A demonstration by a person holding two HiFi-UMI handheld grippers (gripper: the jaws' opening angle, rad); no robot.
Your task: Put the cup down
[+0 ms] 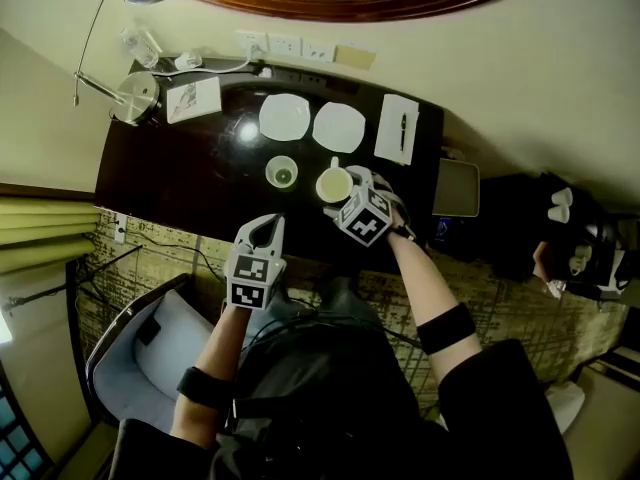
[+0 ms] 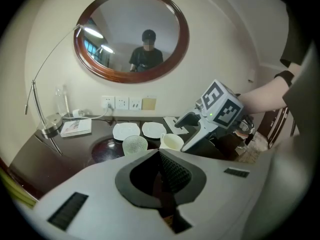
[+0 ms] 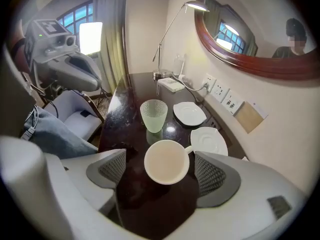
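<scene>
the left tongs (image 2: 160, 155) are clenched, nothing in them. the right tongs (image 3: 161, 173) stand released around the white cup (image 3: 166, 160), which sits upright on the dark surface (image 3: 131, 196). just beyond it stands a frosted glass (image 3: 153, 115), with two white saucers (image 3: 189, 113) beside it.

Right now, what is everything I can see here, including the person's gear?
Desk: one, dark and glossy, against the wall.
Cup: one, white with a handle, on the desk between the right gripper's jaws.
Glass: one, frosted pale green, on the desk beside the cup.
Saucers: two, white, nearer the wall.
Paper sheet with pen: one each, white and black, at the desk's right end.
Booklet: one, pale, at the left end.
Desk lamp: one, silver, at the left end.
Mirror: one, brown wooden frame, on the wall.
Chair: one, grey, left of the person.
Left gripper: grey, shut, empty.
Right gripper: grey, open, pads clear of the cup.
</scene>
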